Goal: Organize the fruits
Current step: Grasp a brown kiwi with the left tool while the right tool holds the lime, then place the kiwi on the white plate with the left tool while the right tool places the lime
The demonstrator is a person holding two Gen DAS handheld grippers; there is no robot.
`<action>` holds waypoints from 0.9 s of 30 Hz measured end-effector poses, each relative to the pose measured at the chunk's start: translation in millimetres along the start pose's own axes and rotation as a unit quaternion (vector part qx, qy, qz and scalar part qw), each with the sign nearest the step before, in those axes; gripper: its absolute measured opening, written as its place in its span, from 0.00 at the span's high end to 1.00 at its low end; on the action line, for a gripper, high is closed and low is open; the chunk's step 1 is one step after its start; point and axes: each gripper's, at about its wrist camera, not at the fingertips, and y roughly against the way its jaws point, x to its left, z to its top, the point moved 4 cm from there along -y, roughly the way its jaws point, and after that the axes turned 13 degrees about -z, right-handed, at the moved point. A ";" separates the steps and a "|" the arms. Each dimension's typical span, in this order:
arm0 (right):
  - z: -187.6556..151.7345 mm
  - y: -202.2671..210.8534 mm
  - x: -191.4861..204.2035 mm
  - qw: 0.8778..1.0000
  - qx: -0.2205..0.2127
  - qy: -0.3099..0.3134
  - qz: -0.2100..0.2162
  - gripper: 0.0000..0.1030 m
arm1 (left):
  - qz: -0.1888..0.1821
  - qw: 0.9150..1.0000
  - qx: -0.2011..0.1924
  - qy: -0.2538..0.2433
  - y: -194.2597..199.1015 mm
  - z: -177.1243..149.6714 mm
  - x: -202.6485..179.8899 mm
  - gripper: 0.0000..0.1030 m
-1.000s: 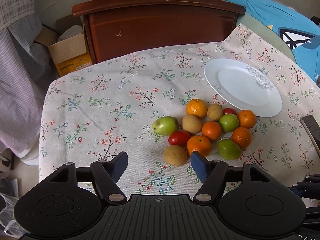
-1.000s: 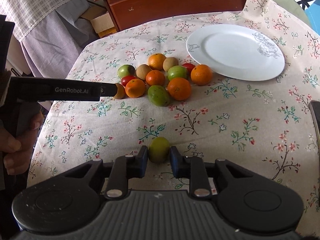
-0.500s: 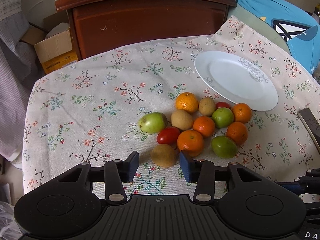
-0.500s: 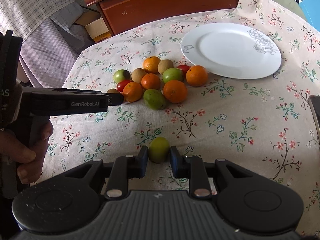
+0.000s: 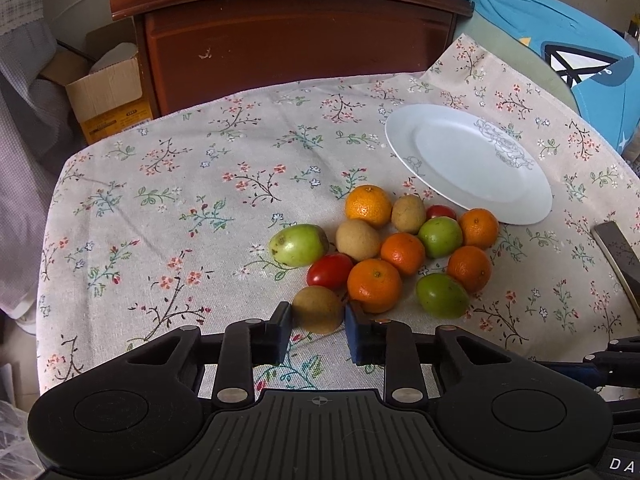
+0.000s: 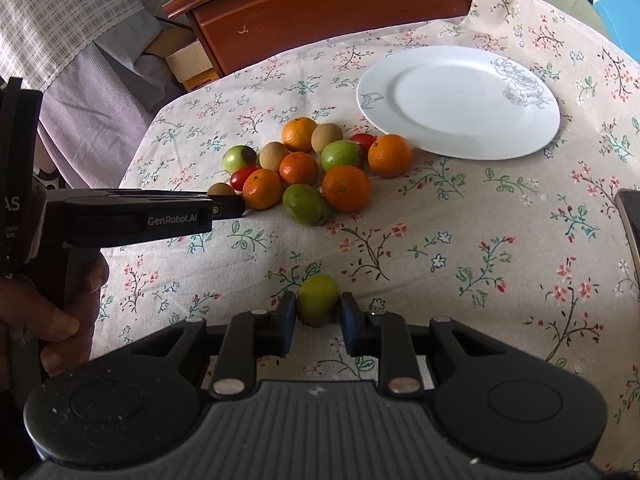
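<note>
2 grippers, both gripping: left gripper [image 5: 316,322] pinches a brown fruit [image 5: 318,309], right gripper [image 6: 318,312] squeezes a green fruit [image 6: 318,299] off the cloth

Table under floral tablecloth [image 5: 168,208]. White plate [image 5: 468,160] on cloth, bare. Fruit cluster [image 5: 384,256] just beside plate's near-left rim. Lone green fruit [image 6: 318,299] well apart from plate.

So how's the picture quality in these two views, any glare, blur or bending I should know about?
Left wrist view: sharp, soft daylight, faint sheen on the white plate, table edge bowed by the fisheye, corners dark. Right wrist view: also sharp, brighter on the floral tablecloth, small specks on the right hand-held gripper body, headboard lines curved.
</note>
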 end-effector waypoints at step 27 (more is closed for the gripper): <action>86.5 32.2 -43.0 0.995 -0.093 -0.031 0.006 0.77 | -0.058 0.995 -0.059 -0.054 36.7 52.9 -53.9 0.75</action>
